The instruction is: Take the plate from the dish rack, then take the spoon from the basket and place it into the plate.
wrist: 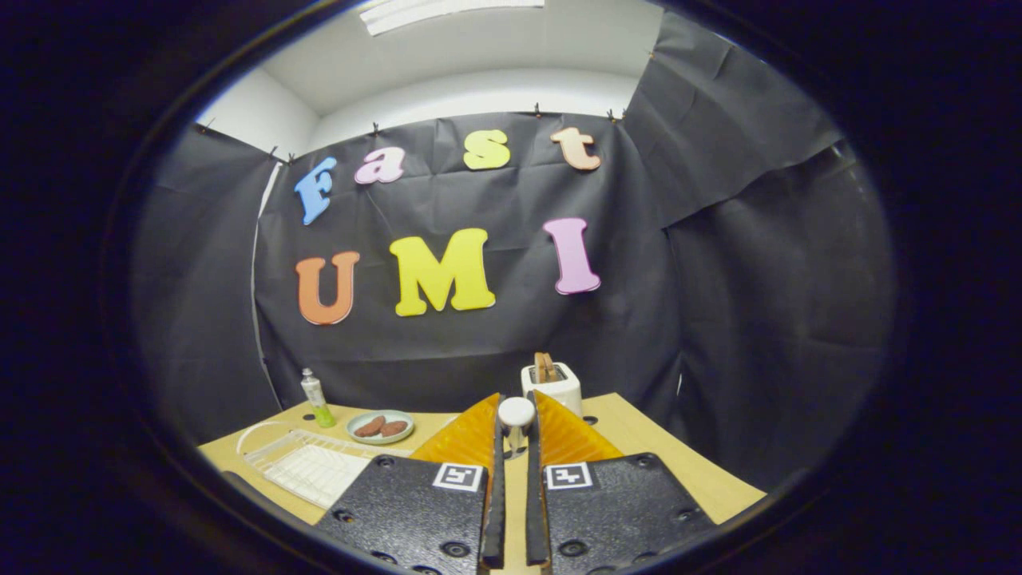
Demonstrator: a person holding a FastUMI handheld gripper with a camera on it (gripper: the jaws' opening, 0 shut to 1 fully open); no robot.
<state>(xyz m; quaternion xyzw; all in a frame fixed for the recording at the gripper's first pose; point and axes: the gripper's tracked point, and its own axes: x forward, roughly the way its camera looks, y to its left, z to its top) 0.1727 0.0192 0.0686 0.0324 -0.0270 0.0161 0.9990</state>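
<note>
My gripper (516, 435) is raised above the wooden table (639, 435), its two fingers nearly together. Between the fingertips sits a spoon (516, 415), seen end-on as a white rounded end on a short shiny metal stem, and both fingers press on it. A pale green plate (381, 427) holding two brown pieces lies on the table ahead and to the left of the fingers. A white wire dish rack (307, 467) stands nearer than the plate, left of the left finger.
A white toaster (552, 383) with a slice of bread in its slot stands just beyond the fingertips at the table's back. A small tube with a green base (317, 399) stands upright behind the rack. The table's right edge runs beside the right finger.
</note>
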